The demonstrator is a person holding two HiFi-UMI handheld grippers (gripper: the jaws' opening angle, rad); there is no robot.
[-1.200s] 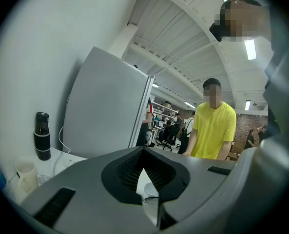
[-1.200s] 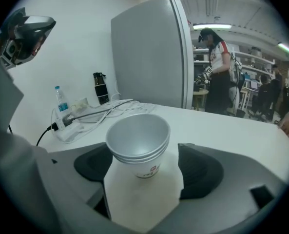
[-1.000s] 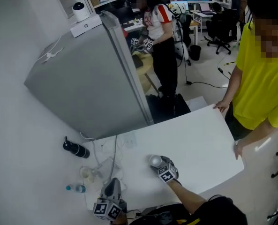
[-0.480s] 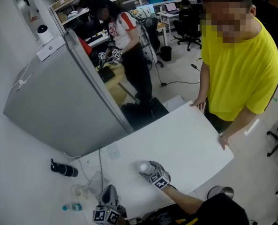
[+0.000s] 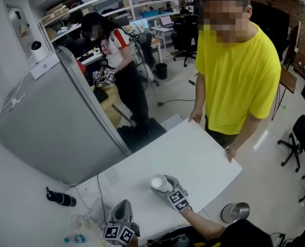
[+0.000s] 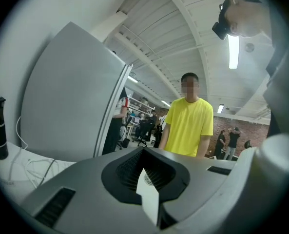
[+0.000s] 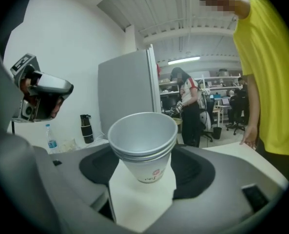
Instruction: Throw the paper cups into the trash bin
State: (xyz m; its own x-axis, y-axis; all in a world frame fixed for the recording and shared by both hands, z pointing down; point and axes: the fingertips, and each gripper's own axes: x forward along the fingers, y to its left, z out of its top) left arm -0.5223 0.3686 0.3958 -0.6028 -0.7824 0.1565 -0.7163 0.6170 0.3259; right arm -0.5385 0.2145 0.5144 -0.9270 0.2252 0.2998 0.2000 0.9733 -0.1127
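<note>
Over the white rectangular table (image 5: 209, 153), your right gripper (image 5: 163, 187) pinches a nested stack of white paper cups (image 7: 143, 143) upright by its lower part; its jaws have just been closing on the stack. Your left gripper (image 5: 122, 207), near the table's left edge, has its jaws pressed together with nothing between them. A round silver metal bin (image 5: 235, 211) stands on the floor, right of the cups.

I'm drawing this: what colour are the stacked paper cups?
White paper cups, with a small red print low down; best in the right gripper view.
</note>
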